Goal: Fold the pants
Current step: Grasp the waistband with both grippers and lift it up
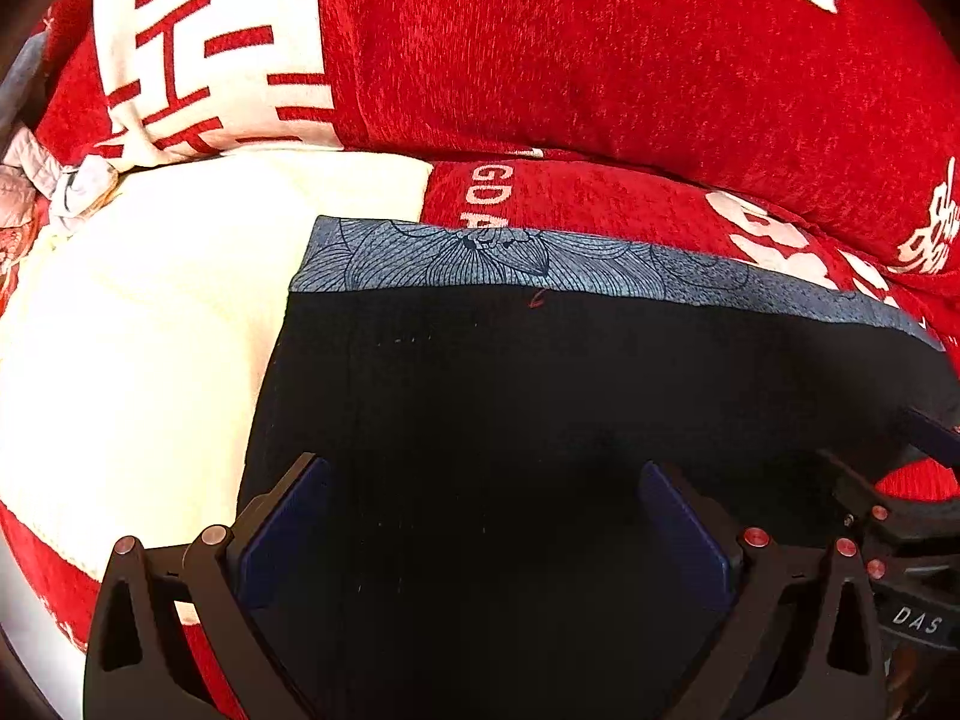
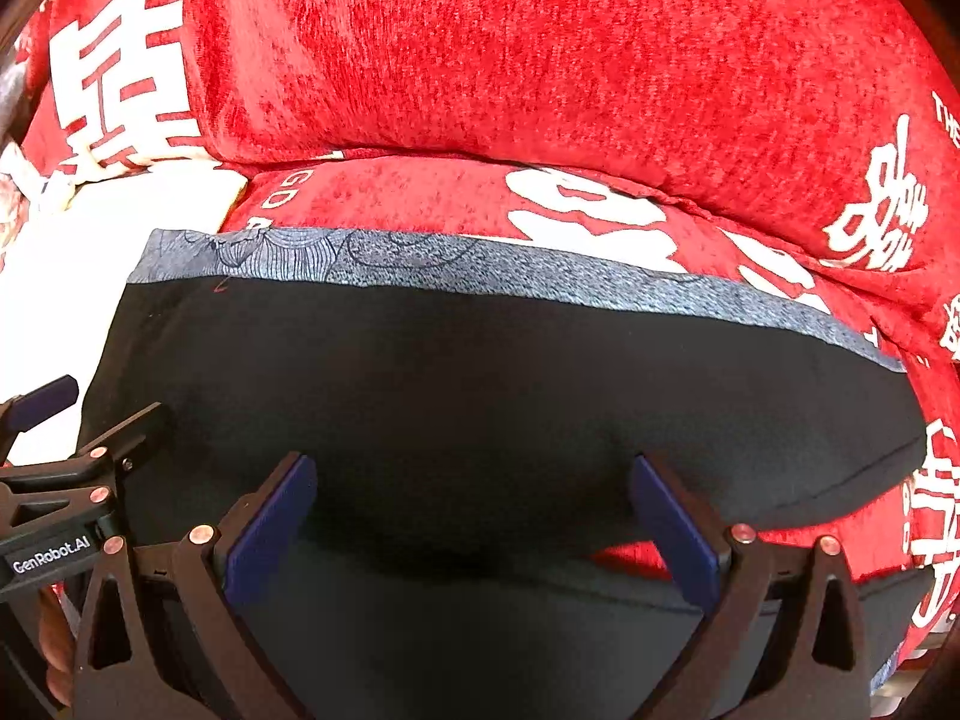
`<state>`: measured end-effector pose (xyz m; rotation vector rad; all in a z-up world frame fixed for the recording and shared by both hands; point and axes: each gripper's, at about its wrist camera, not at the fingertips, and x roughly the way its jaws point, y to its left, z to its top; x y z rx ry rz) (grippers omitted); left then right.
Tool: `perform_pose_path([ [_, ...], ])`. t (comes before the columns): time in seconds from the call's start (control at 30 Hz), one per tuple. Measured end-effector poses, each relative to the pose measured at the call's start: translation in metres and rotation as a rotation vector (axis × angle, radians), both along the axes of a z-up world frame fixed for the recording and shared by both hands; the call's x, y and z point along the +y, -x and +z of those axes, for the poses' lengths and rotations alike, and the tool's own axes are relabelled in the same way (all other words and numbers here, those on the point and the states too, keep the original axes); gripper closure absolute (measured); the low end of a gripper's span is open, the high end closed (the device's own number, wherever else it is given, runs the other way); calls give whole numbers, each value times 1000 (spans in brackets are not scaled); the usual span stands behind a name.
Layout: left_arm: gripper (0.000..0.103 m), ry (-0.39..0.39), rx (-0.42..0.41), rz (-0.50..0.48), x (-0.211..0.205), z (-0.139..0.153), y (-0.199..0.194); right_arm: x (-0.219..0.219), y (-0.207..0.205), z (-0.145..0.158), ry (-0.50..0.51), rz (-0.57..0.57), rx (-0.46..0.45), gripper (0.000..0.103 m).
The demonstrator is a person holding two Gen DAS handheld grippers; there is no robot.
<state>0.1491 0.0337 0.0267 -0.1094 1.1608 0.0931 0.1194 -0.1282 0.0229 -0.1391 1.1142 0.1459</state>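
Pants (image 1: 540, 396) lie flat on the red sofa seat (image 1: 600, 198), black cloth with a blue-grey patterned band (image 1: 480, 252) along the far edge, nearest the sofa back cushion (image 1: 600, 48). We take that band as our landmark.

Left of the band's left end: a white panel of the seat cover (image 1: 150, 312), bare, and small crumpled cloths (image 1: 72, 186) at the far left corner.

Below the band's left half: our left tool (image 1: 480, 531), jaws spread wide, nothing between them, hovering over or resting on black cloth; we cannot tell which. The pants' left edge runs just outside its left finger.

Below the band's right half: our right tool (image 2: 474, 525), also spread and pinching nothing. In the right wrist view a near edge of the black cloth crosses between its fingers, with a sliver of red seat showing by the right finger and another dark layer closer to us. This suggests a fold line or second layer there, though we are unsure.

Long axis of the visible panel runs left to right, parallel to the band. Both tools sit side by side on the near side, pointing at the band. The left tool is nearer the left edge, the right nearer the rounded right end (image 2: 888, 456).

Judgement: the next fold turns on the near edge being carried away from us toward the band.
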Motion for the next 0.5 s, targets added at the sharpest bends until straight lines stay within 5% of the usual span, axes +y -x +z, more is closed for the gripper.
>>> perform_pose_path([
  [0.5, 0, 35, 100, 24, 15, -17, -43, 31, -67, -18, 11, 262, 77, 0],
])
